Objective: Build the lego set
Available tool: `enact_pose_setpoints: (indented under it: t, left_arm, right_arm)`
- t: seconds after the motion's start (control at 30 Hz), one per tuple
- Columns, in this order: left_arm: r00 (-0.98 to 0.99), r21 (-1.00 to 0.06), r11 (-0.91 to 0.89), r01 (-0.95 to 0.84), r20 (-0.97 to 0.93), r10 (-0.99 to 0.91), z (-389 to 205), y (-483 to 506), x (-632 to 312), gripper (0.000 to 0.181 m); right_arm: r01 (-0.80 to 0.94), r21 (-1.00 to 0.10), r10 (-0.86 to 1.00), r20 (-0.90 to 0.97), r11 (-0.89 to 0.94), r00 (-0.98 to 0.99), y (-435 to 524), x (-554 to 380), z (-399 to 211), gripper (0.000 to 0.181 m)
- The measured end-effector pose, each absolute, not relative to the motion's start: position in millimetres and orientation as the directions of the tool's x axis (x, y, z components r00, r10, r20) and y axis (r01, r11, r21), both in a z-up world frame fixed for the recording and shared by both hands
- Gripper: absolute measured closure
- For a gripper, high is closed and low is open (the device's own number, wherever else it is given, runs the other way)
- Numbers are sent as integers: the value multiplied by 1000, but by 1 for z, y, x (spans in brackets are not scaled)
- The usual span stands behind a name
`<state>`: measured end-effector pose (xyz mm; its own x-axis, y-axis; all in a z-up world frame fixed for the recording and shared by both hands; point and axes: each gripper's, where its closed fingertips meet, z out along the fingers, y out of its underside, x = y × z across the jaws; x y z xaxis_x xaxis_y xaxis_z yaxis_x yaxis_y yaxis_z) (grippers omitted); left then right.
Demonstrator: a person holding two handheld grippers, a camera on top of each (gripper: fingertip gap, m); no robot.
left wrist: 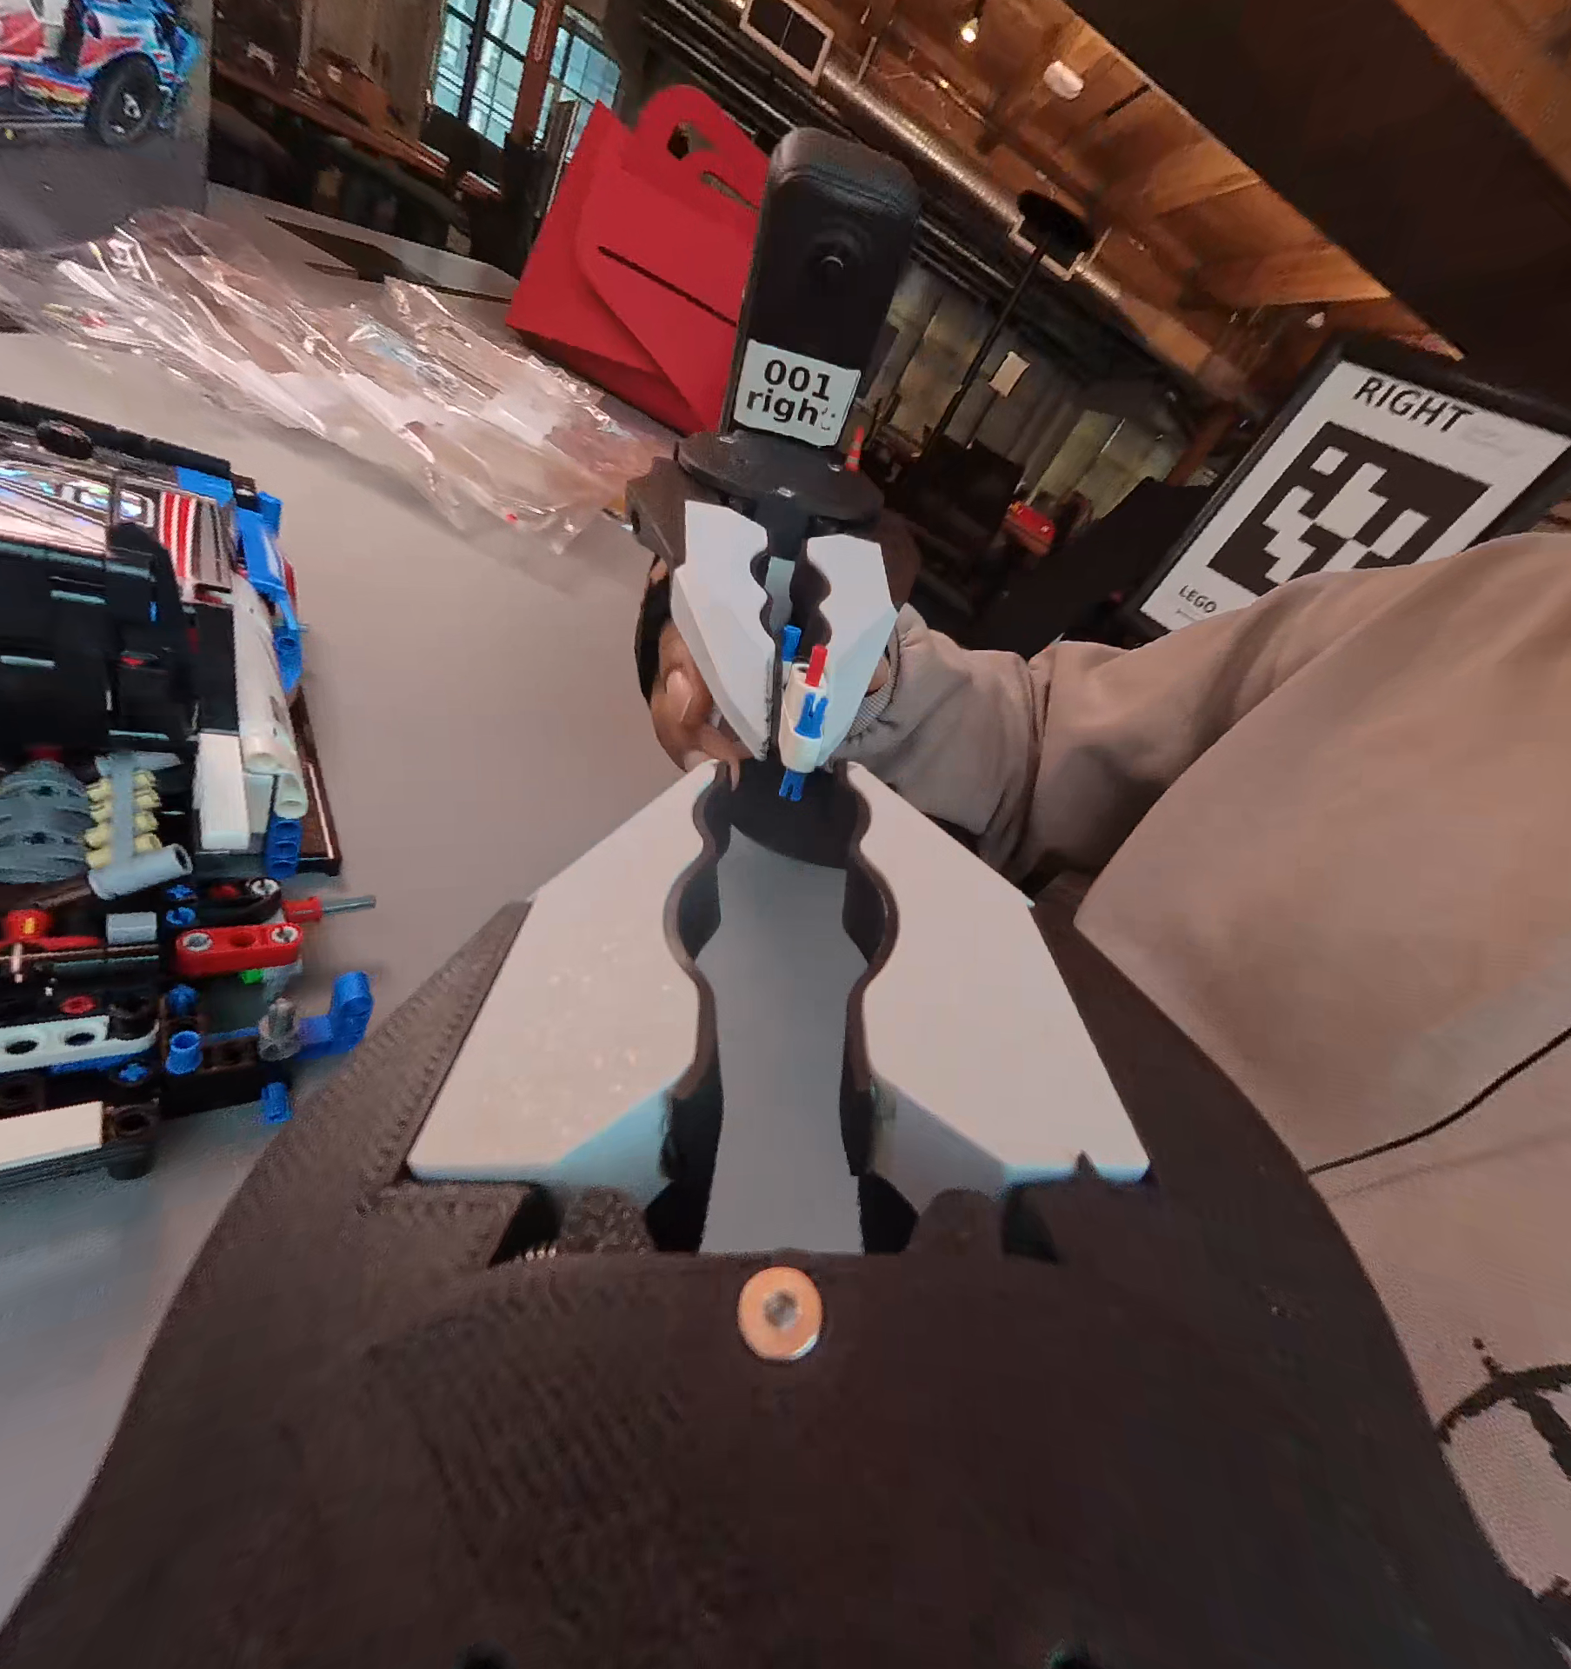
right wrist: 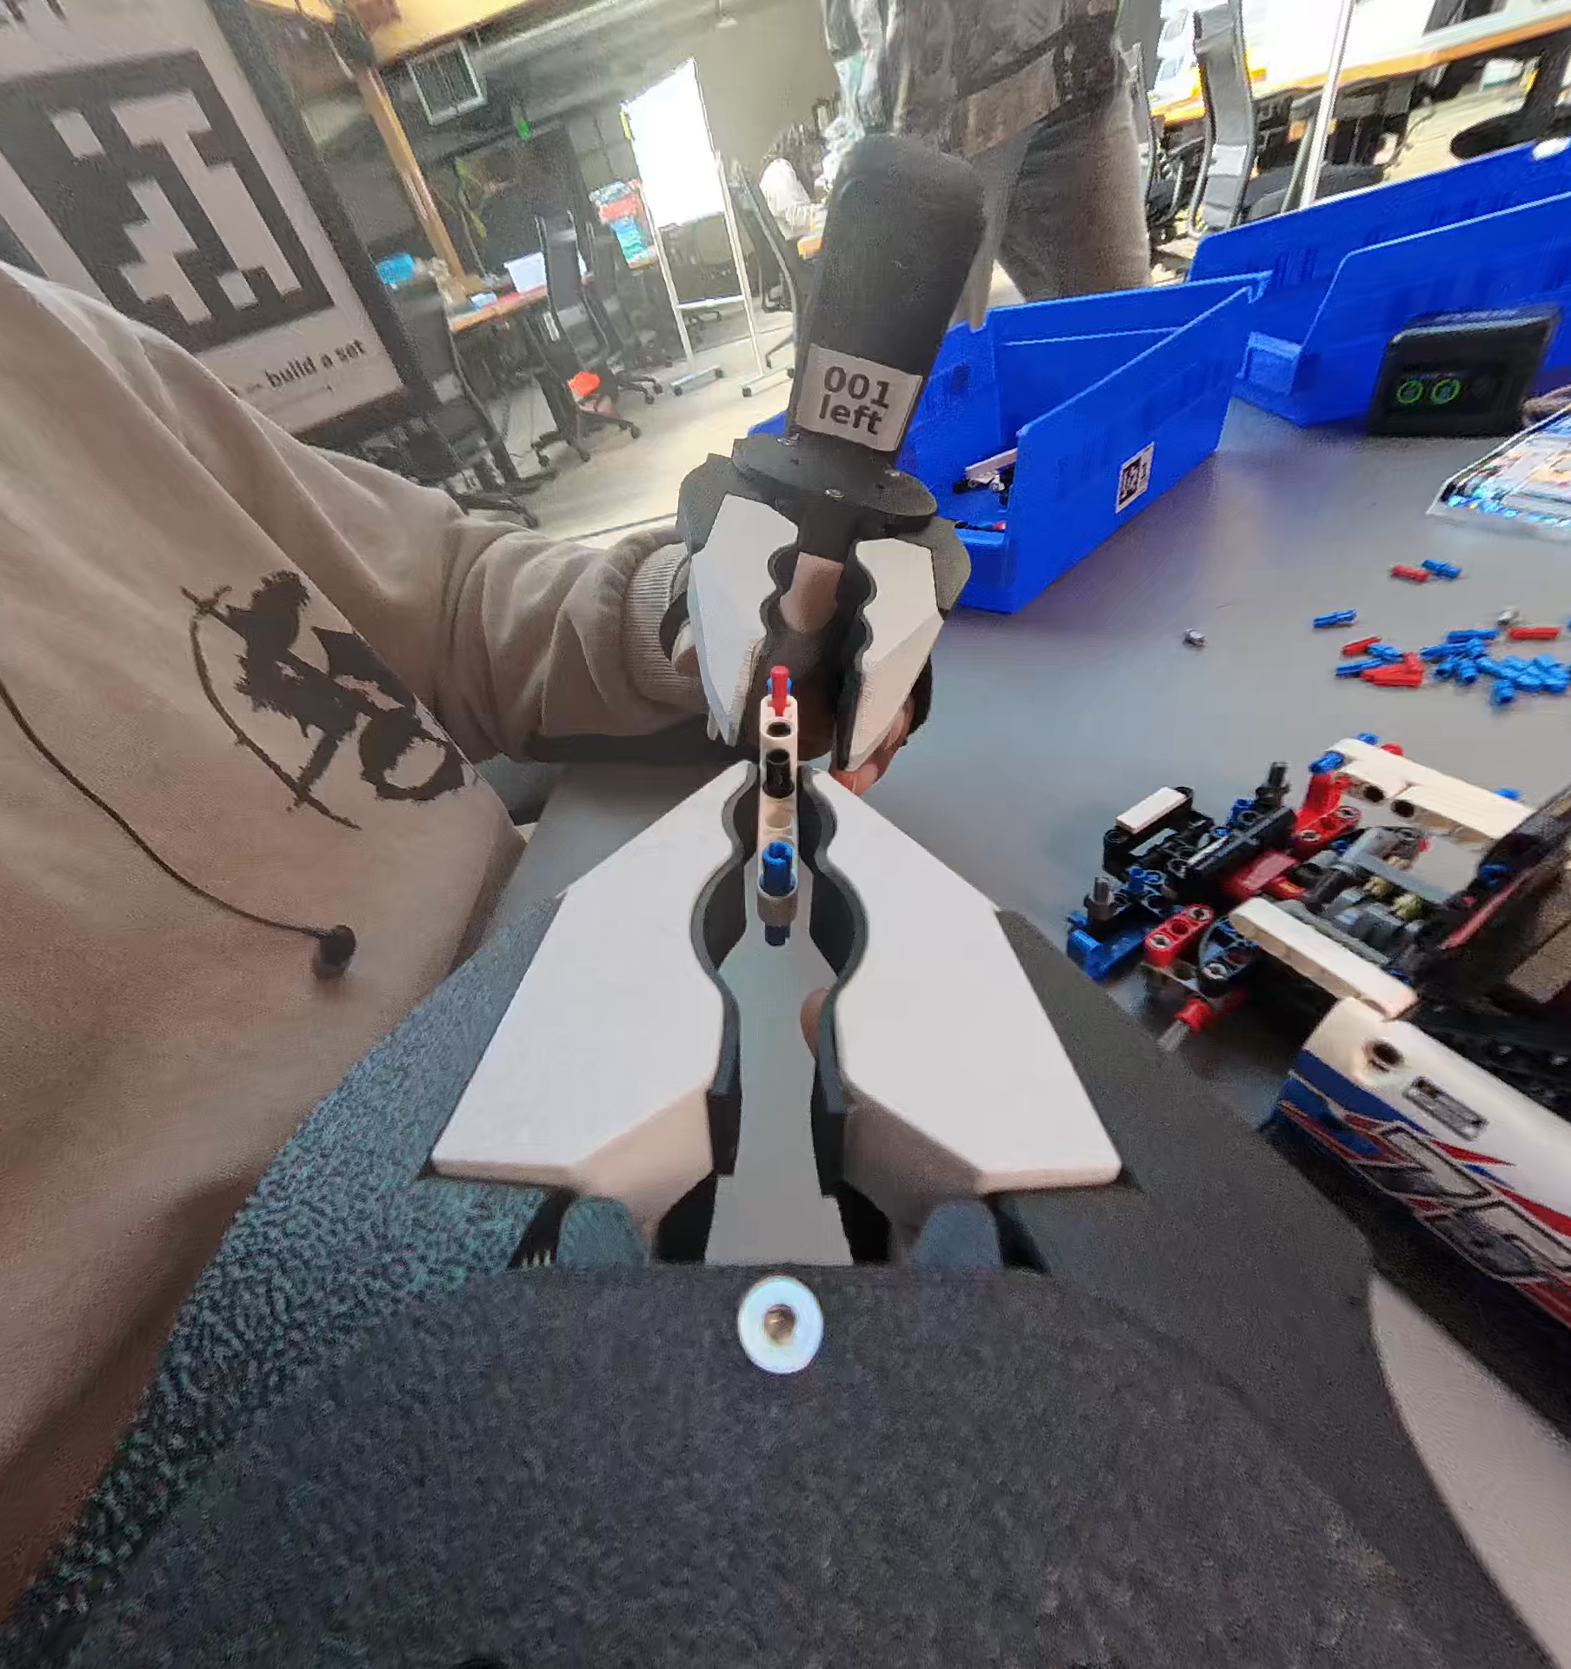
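White beam (right wrist: 779, 777) between right gripper (right wrist: 777, 786) fingers

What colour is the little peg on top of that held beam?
Red peg, on a white beam; clearest in the right wrist view.

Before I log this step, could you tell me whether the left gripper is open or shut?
Open: the left gripper's jaws stand apart, holding nothing.
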<state>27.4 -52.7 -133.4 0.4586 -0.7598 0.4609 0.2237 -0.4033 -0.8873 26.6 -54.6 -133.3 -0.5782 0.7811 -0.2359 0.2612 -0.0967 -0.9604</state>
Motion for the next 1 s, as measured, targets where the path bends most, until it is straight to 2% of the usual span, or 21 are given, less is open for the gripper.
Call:
enact_pose_setpoints:
  t: [0.1,0.17,0.27,0.33,0.37,0.47,0.6,0.8,1.0]
  left_arm:
    - [477,-894,-392,217,448,-756,-133,-52,30,166]
    - [477,-888,-409,209,458,-751,-136,-53,31,175]
    - [459,-830,-486,273,557,-693,-137,-49,27,176]
    - [407,-757,-549,354,654,-638,-137,-45,23,176]
    - [376,-713,-586,385,701,-606,-139,-44,21,176]
    - [297,-606,-653,454,794,-530,-146,-40,16,177]
    - [266,-541,-691,479,840,-473,-154,-37,15,177]
    - [218,-497,-708,501,864,-453,-154,-37,17,176]
    - [245,-564,-675,475,822,-514,-147,-39,18,170]
  right_arm:
    - [315,-940,756,-303,-134,-581,-60,23,-141,176]
    - [334,-930,753,-328,-153,-570,-62,20,-144,176]
    - [319,-936,771,-314,-152,-554,-58,16,-145,175]
    - [241,-970,835,-149,-20,-530,-53,13,-147,169]
    - [188,-978,863,-21,86,-505,-51,11,-147,160]
    - [114,-909,855,327,401,-403,-45,8,-148,149]
    - [129,-770,762,564,625,-318,-42,3,-155,164]
    - [139,-720,718,615,680,-325,-42,6,-156,166]
    - [121,-740,729,598,662,-334,-44,8,-152,167]
